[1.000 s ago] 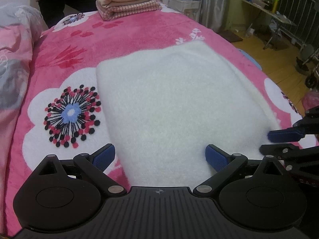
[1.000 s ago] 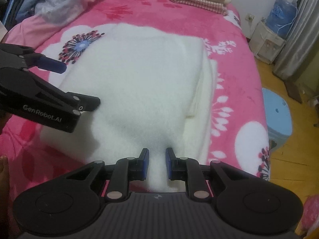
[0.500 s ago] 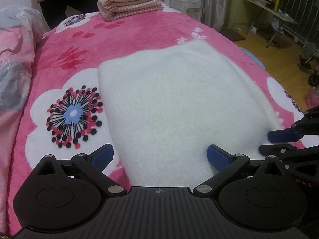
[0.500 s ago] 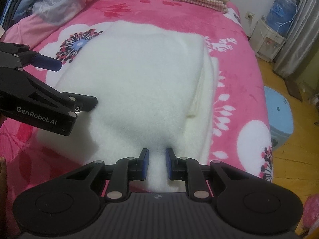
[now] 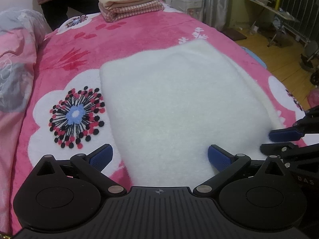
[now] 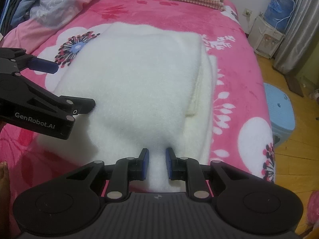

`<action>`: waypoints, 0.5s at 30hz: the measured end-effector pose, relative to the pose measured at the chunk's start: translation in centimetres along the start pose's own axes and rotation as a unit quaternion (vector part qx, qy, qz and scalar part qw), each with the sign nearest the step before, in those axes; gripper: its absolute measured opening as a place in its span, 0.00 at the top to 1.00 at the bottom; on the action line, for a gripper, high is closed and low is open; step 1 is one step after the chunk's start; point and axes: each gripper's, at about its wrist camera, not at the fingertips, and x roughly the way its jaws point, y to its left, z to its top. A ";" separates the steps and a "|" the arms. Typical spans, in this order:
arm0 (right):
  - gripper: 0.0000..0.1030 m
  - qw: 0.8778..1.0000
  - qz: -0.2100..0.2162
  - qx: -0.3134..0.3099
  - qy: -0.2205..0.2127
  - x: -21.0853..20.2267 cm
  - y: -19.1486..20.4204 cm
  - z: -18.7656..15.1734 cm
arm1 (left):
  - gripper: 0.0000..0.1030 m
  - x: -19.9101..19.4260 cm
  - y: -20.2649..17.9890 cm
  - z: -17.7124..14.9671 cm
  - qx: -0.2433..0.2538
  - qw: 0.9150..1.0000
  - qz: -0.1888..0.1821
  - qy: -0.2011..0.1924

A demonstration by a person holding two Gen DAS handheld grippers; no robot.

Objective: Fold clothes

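Observation:
A white fluffy garment (image 5: 175,99) lies folded in a rectangle on the pink flowered bed blanket (image 5: 119,33). My left gripper (image 5: 159,155) stands wide open over the garment's near left corner, and its pads do not press on the cloth. In the right wrist view the left gripper (image 6: 67,85) comes in from the left edge. My right gripper (image 6: 157,159) is shut on a pinch of the white garment (image 6: 139,75) at its near edge, where the cloth bunches up between the blue pads. The right gripper (image 5: 279,142) also shows at the right edge of the left wrist view.
A stack of folded clothes (image 5: 129,2) sits at the far end of the bed, and a person (image 5: 59,0) stands behind it. A bunched pink quilt (image 5: 14,69) lies along the left side. A blue stool (image 6: 279,107) stands on the wooden floor at the right.

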 end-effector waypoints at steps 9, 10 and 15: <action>0.81 1.000 -0.006 -0.002 0.001 0.1 0.2 -0.1 | 0.00 -0.3 0.1 -0.2 -0.003 1.000 0.003 0.001; 0.81 1.000 -0.006 -0.002 0.001 0.1 0.2 0.0 | 0.00 -0.3 0.2 -0.2 -0.004 1.000 0.003 0.001; 0.81 1.000 -0.008 0.000 -0.002 0.0 0.3 -0.1 | 0.00 -0.6 0.5 -0.4 -0.009 1.000 0.004 0.002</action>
